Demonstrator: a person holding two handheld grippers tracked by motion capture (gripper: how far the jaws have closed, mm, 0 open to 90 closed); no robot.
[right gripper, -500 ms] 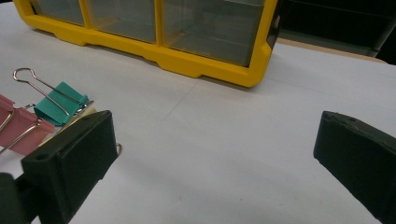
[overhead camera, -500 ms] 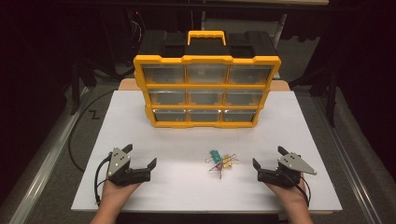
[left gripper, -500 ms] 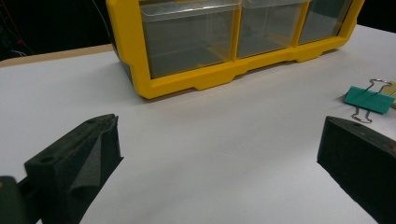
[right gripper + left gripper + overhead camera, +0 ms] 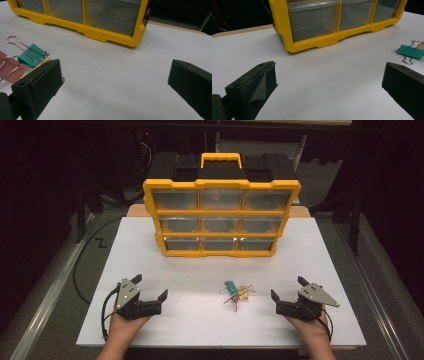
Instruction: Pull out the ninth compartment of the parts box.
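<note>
Green binder clip (image 4: pixel 230 285) handles toward right gripper (image 4: pixel 286 295)

High view: fixed above near edge of table (image 4: pixel 150 320), faces forward and down, takes in whole white top, organizer (image 4: pixel 220 217) at far edge, clips (image 4: pixel 237 292) near front edge.

Left gripper view: low, close to tabletop, near front-left corner, looks toward far edge between own jaws; organizer (image 4: pixel 332 22) bottom row close, green clip (image 4: pixel 410 52) at right margin.

Right gripper view: low, near front-right corner, faces far edge; organizer (image 4: pixel 87 17) bottom row, clips (image 4: pixel 22 62) at left.

Shared by all three: organizer bottom row, clips, white top.
</note>
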